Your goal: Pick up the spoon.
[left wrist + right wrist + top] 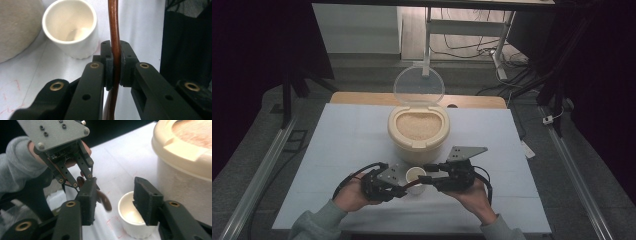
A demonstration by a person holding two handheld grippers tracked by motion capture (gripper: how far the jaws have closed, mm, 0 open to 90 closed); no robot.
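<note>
Lower centre of the high view, nearest the camera: two forearms in grey sleeves [312, 222] enter from the bottom edge, cut off by it.

Left gripper [404, 189], lower centre-left of the high view: its jaws are pressed onto a brown spoon handle [114, 37], which runs up the middle of the left gripper view between the pads. The handle's top is cut off by the frame edge and its lower end is hidden behind the jaws. In the right gripper view the brown piece [105, 201] shows blurred at centre; whether that is the bowl of the spoon cannot be told.

Right gripper [426, 178], lower centre of the high view: jaws spread, nothing between the pads.

White cup [414, 176], just between the two grippers on the table [342, 145]; partly covered by the right gripper's jaw in the right gripper view. Its contents are hard to make out.

Cream rice container [418, 131], centre of the high view, just beyond the cup, filled with grain. Clear lid [419, 86] stands raised behind it.

Background, top: dark, with desk legs and cables indistinct.
</note>
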